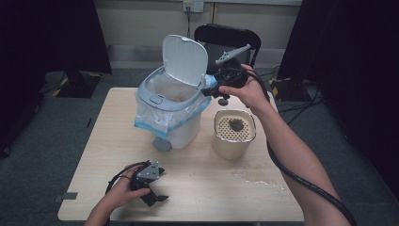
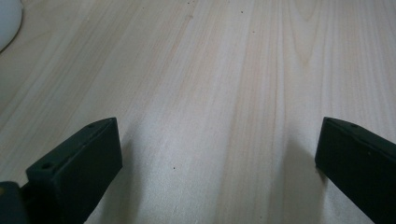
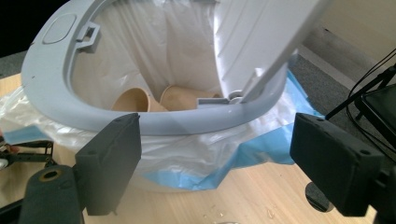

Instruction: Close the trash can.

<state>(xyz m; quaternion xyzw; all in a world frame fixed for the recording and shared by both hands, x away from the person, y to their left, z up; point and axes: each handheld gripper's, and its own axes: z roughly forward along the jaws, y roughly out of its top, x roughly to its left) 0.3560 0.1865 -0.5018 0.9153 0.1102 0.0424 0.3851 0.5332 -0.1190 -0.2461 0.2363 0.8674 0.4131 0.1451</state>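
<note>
A white pedal bin [image 1: 181,129] with a grey rim [image 3: 154,123] stands at the back middle of the table, its lid [image 1: 185,59] raised. A clear liner with a blue edge [image 3: 261,149] hangs over the rim. Two brown paper cups [image 3: 180,98] lie inside. My right gripper [image 1: 214,90] is held at the bin's right side by the lid hinge, jaws open and nothing between them [image 3: 215,158]. The left gripper [image 1: 159,186] rests low on the table near the front left, open over bare wood [image 2: 217,154].
A beige container [image 1: 234,143] with a perforated insert and a dark clump [image 1: 235,125] on it stands right of the bin. Wet spots [image 1: 256,178] mark the wooden table [image 1: 211,202] in front of it. A black chair [image 1: 228,35] is behind the table.
</note>
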